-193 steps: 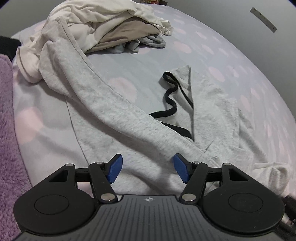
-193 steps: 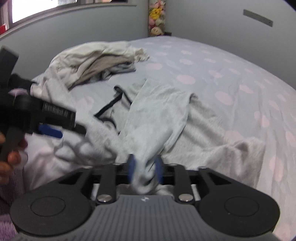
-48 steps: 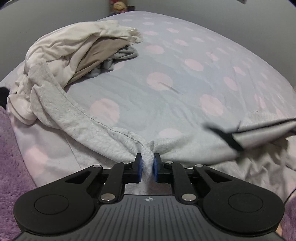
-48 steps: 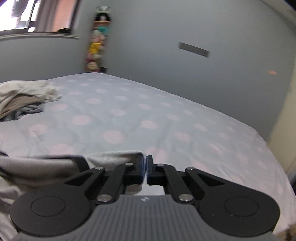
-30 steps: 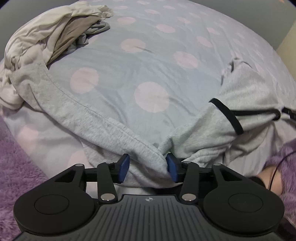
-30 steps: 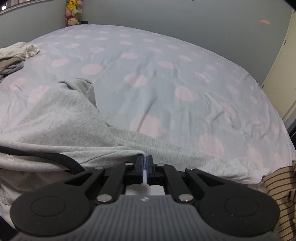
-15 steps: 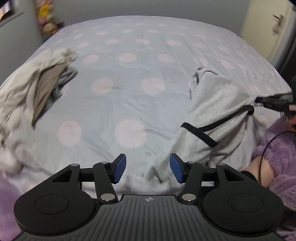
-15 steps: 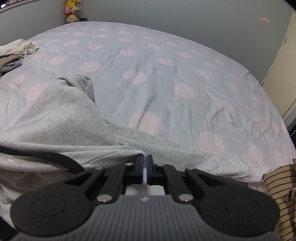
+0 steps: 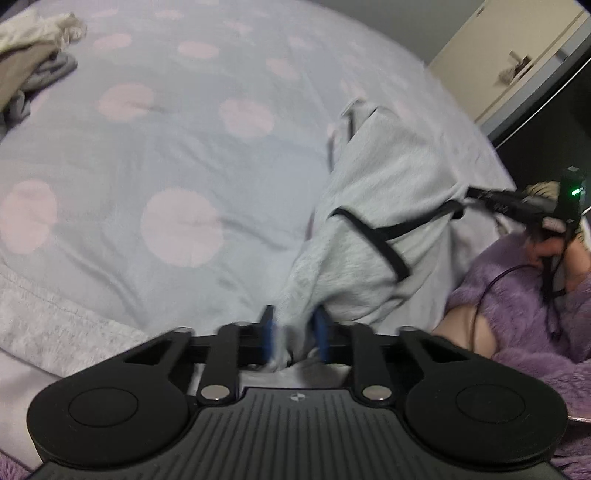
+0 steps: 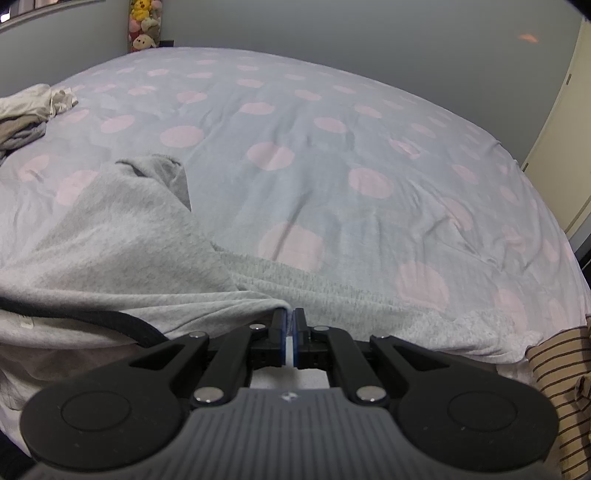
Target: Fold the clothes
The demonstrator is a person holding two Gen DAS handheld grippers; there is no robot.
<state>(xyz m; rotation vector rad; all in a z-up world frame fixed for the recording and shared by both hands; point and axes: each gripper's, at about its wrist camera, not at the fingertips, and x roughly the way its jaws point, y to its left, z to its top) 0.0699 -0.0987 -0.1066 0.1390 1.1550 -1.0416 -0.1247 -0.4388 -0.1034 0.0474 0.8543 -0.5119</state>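
On the dotted bedspread (image 10: 332, 155), both hand-held grippers pinch the grey garment (image 9: 388, 206).

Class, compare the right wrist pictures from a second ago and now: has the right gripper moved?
No. The right gripper, shut on the grey black-trimmed sweatshirt, frames the pink-dotted bedsheet and the stuffed toys in the corner just as before.

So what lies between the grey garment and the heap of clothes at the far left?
Only bare polka-dot bedsheet separates the grey garment from the heap of clothes, as the left wrist view shows.
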